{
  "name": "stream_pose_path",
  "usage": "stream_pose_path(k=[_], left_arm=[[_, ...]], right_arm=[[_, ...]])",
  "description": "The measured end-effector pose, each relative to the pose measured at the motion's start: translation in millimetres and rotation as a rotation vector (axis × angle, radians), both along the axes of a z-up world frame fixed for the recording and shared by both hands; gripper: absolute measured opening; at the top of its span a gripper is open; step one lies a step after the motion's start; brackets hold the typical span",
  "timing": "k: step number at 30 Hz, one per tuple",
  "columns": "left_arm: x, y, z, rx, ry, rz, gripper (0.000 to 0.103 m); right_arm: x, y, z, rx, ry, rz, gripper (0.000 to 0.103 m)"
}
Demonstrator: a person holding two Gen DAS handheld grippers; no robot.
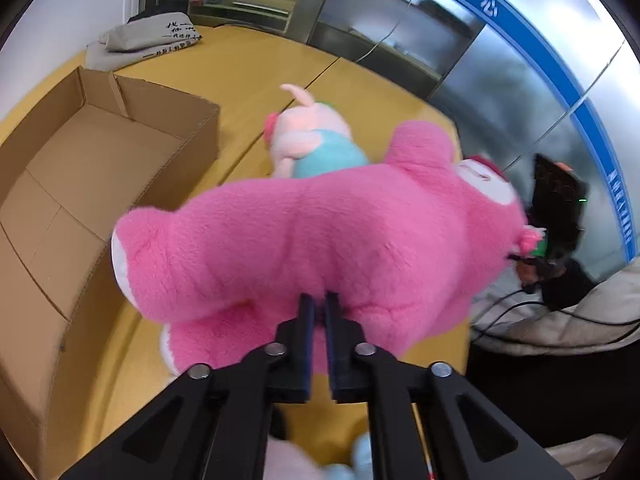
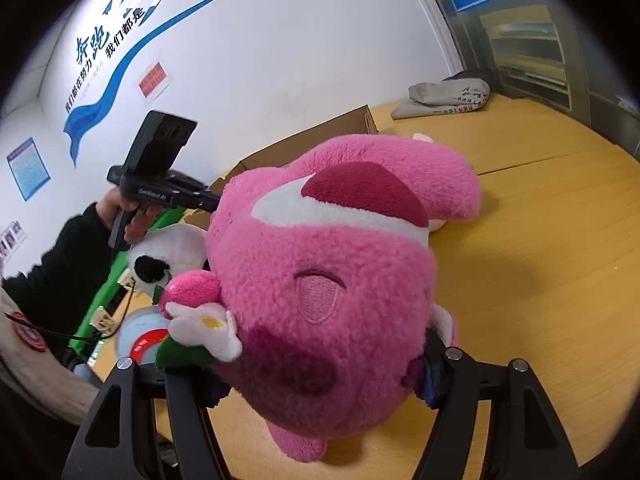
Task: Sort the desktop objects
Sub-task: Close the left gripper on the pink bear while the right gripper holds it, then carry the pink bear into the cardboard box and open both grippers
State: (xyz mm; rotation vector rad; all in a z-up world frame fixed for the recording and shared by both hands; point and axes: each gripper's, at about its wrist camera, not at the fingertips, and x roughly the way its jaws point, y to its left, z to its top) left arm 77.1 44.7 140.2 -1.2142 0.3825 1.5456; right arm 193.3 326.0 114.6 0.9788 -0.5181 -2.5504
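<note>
A: Item 1, pink plush bear (image 1: 320,236). Status?
B: Lifted off the tabletop (image 1: 248,64), carried by both. Left gripper (image 1: 319,304) fingers clenched on a pinch of its body fur; right gripper (image 2: 320,376) fingers spread wide, grasping the head.
A: Step?
B: Transfer, approx. mid-way, I'd judge. Next: swing it over the cardboard box (image 1: 100,168), then release both.
A: Box contents?
B: Nil visible. Item 2, pale pig plush (image 1: 308,136), on tabletop beside box.
</note>
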Motion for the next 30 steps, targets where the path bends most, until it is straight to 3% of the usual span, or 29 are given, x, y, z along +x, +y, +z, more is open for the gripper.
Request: stream_pose_path(k=[4, 6, 7, 8, 9, 10, 14, 19, 21, 22, 26, 30], left_arm=[[2, 14, 6, -0.044, -0.031, 0.046, 0.001], [-10, 18, -1, -0.073, -0.033, 0.099, 0.01], [-23, 20, -3, -0.077, -0.039, 0.124, 0.03], [-31, 14, -2, -0.076, -0.05, 0.167, 0.058], [-43, 13, -2, -0.072, -0.041, 0.196, 0.069], [-55, 12, -2, -0.068, -0.033, 0.223, 0.078], [-83, 5, -14, -0.113, -0.046, 0.241, 0.086], [-90, -6, -45, -0.176, -0.151, 0.187, 0.086], [-81, -10, -38, -0.145, -0.16, 0.167, 0.076], [-76, -12, -33, -0.13, -0.164, 0.156, 0.059], [-61, -28, -22, -0.166, -0.135, 0.198, 0.037], [-26, -56, 8, -0.13, -0.072, 0.241, 0.029]], right_arm=[[-9, 25, -7, -0.015, -0.069, 0.0, 0.078], [-11, 31, -6, 0.022, -0.081, -0.017, 0.085], [-9, 34, -5, 0.039, -0.084, -0.029, 0.087], [-8, 37, -4, 0.057, -0.085, -0.041, 0.088], [-6, 39, -4, 0.066, -0.09, -0.045, 0.089], [-5, 41, -4, 0.074, -0.094, -0.048, 0.089], [1, 46, -9, 0.116, -0.116, -0.027, 0.091], [-13, 52, -18, 0.074, -0.102, 0.004, 0.099], [-20, 51, -24, 0.049, -0.104, 0.0, 0.1], [-23, 50, -28, 0.035, -0.106, -0.001, 0.098], [-26, 48, -35, 0.017, -0.093, -0.033, 0.071], [-10, 46, -19, 0.005, -0.034, -0.068, 0.062]])
